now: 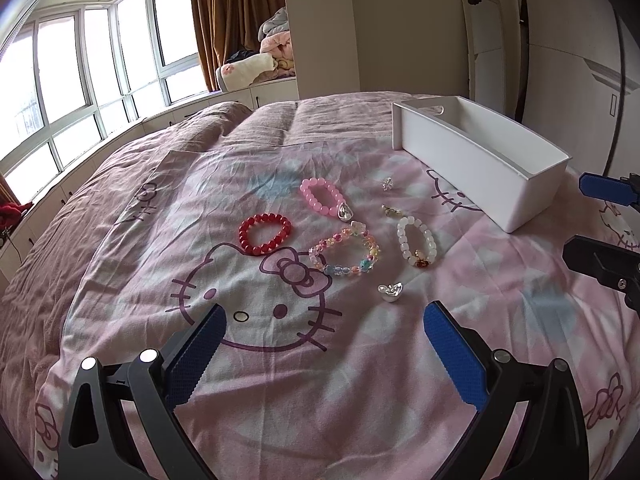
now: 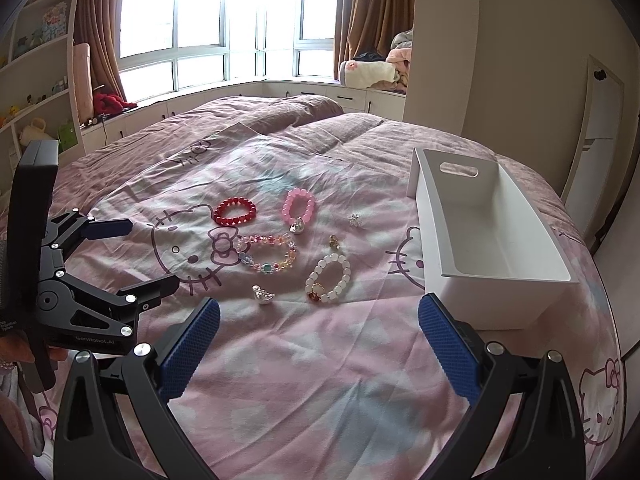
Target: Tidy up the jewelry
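Note:
Jewelry lies on a pink cartoon-cat bedspread: a red bead bracelet (image 1: 265,234) (image 2: 235,211), a pink bead bracelet (image 1: 321,196) (image 2: 299,207) with a silver heart charm (image 1: 345,211), a multicoloured bracelet (image 1: 345,255) (image 2: 267,252), a white bracelet (image 1: 416,241) (image 2: 329,278), a silver ingot charm (image 1: 390,291) (image 2: 263,295), a small sparkly piece (image 1: 386,183) (image 2: 354,219) and a gold piece (image 1: 391,210) (image 2: 333,242). A white bin (image 1: 476,156) (image 2: 488,236) stands empty at the right. My left gripper (image 1: 324,344) (image 2: 154,254) is open, nothing in it. My right gripper (image 2: 318,344) (image 1: 576,216) is open and empty.
The bed fills the view, its brown quilt (image 2: 256,116) folded toward the far side. Windows with brown curtains (image 2: 100,20), a window seat piled with blankets (image 2: 380,70) and shelves (image 2: 36,60) at the left ring the room. A closet door (image 1: 484,40) stands behind the bin.

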A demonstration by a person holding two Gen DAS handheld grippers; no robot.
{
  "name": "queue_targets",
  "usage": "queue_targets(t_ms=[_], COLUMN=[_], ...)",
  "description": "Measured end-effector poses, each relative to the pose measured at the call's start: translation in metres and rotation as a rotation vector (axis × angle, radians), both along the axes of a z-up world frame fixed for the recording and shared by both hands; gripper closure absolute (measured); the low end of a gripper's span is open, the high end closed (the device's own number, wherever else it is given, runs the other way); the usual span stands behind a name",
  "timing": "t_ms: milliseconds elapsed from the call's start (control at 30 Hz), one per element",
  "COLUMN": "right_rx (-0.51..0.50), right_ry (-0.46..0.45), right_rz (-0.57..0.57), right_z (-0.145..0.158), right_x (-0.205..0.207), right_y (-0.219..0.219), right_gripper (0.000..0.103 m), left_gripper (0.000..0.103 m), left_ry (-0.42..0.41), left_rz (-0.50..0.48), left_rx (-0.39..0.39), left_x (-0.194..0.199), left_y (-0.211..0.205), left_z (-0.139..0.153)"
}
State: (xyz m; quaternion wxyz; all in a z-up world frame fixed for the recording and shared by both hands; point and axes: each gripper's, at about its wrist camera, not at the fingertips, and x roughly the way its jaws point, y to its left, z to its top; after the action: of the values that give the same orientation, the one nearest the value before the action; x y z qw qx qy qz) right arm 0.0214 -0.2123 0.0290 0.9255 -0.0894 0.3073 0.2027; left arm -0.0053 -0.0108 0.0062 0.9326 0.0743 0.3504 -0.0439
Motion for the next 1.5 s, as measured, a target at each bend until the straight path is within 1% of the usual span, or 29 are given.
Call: queue_targets(t_ms=[133, 267, 433, 533, 767, 1067, 1500], right_rx=[-0.007, -0.006, -0.007, -0.007, -0.006, -0.005, 0.011], right_ry=[0.000, 0.000, -0.001, 0.000, 0.001, -0.001, -0.012], right_rz=[0.002, 0.002, 0.000, 0.001, 0.001, 0.000, -0.002], right_z=[-0.001, -0.001, -0.001, -0.001, -0.002, -0.001, 0.001], right_x=[0.000, 0.000, -0.001, 0.000, 0.000, -0.001, -0.002], right_y=[0.000, 0.001, 0.001, 0.000, 0.000, 0.000, -0.001], right_gripper=[0.005, 0.005, 0.005, 0.005, 0.005, 0.005, 0.005], left_gripper=[0.003, 0.003, 0.003, 0.003, 0.003, 0.003, 0.003], left_ry=[0.005, -0.008, -0.006, -0.008, -0.035, -0.090, -0.087], left_rz=[-0.004, -0.005, 0.005, 0.002, 0.015, 0.013, 0.015], left_rx=[-0.003, 0.004, -0.022, -0.016, -0.044, -0.041, -0.043], left_x=[0.000, -0.001, -0.001, -0.002, -0.005, -0.009, -0.009], left_y=[-0.002, -0.002, 0.001, -0.001, 0.003, 0.001, 0.003], left_z=[-0.001, 0.001, 0.001, 0.000, 0.004, 0.013, 0.013])
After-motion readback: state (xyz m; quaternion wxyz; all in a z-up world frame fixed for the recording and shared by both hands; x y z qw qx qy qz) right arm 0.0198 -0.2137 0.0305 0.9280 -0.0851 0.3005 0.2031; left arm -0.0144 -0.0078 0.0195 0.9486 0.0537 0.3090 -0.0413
